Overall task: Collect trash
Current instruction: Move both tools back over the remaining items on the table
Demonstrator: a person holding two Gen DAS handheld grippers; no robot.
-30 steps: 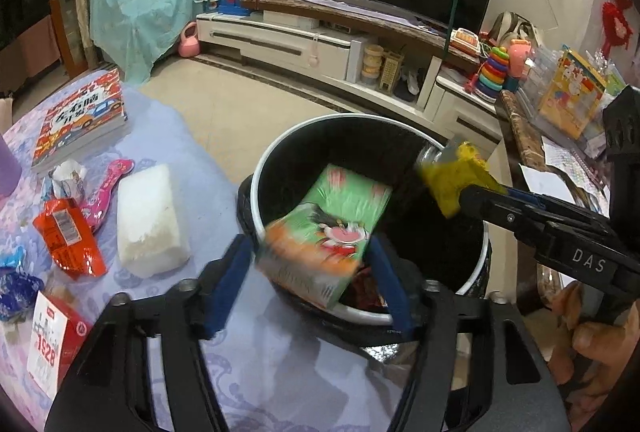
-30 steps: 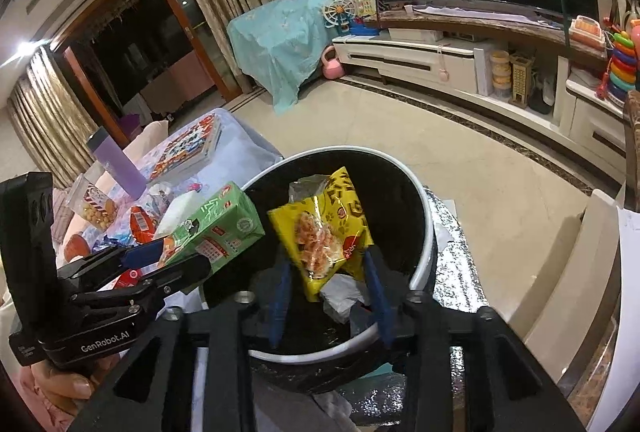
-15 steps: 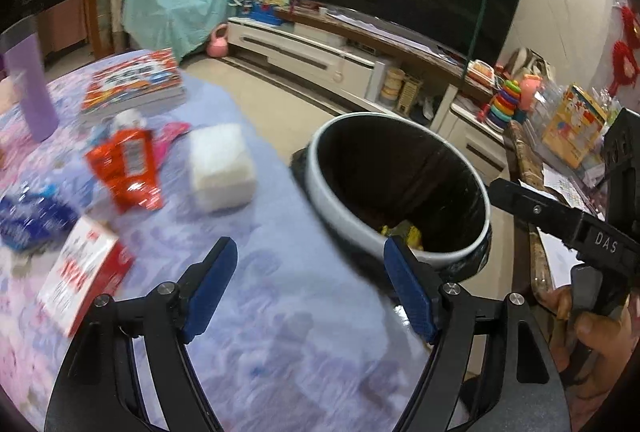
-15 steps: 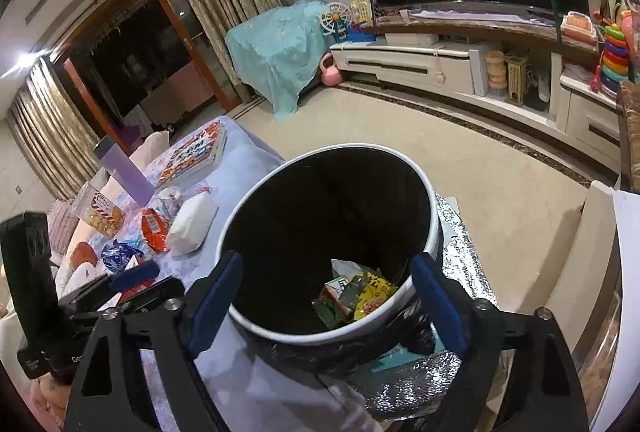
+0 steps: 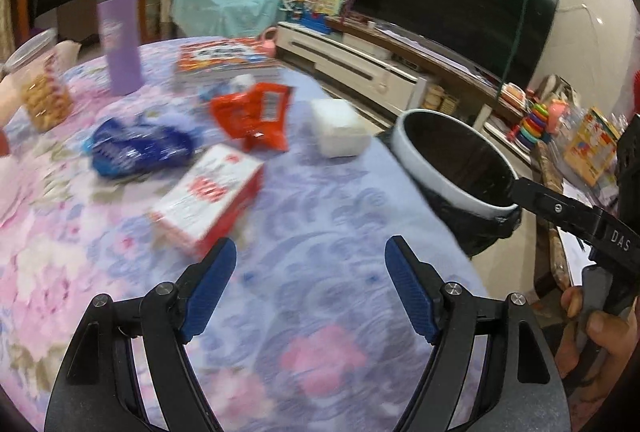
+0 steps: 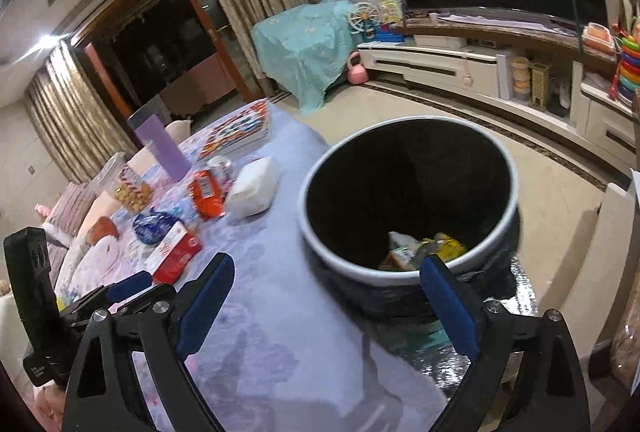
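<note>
While both claws are empty, the trash left on the desk sorts as follows.

Left claw (image 5: pixel 310 272): spread wide, nothing between its blue pads, low over the floral-cloth desk (image 5: pixel 320 224).
Right claw (image 6: pixel 326 296): jaws opening, nothing between them, the round black white-rimmed bin (image 6: pixel 408 200) just ahead of it.
Red-and-white cardboard carton (image 5: pixel 210 198): just ahead and left of the left claw, lying flat; probably light and fairly stiff, though it may crush if empty; take it across the narrow sides.
Crumpled red foil snack wrapper (image 5: pixel 256 116): farther ahead of the left claw, beyond the carton; thin, limp, slippery; pinch a raised fold, not the flat face.
Blue crinkled plastic wrapper (image 5: pixel 140 148): ahead and far left of the left claw; soft, nearly weightless, likely to slide; grab a bunched ridge.
White soft tissue pack (image 5: pixel 340 128): ahead of the left claw, near the bin; squashy, and whether it is trash I cannot tell.
Bin contents: a few wrappers at the bottom, in the right wrist view.
</note>
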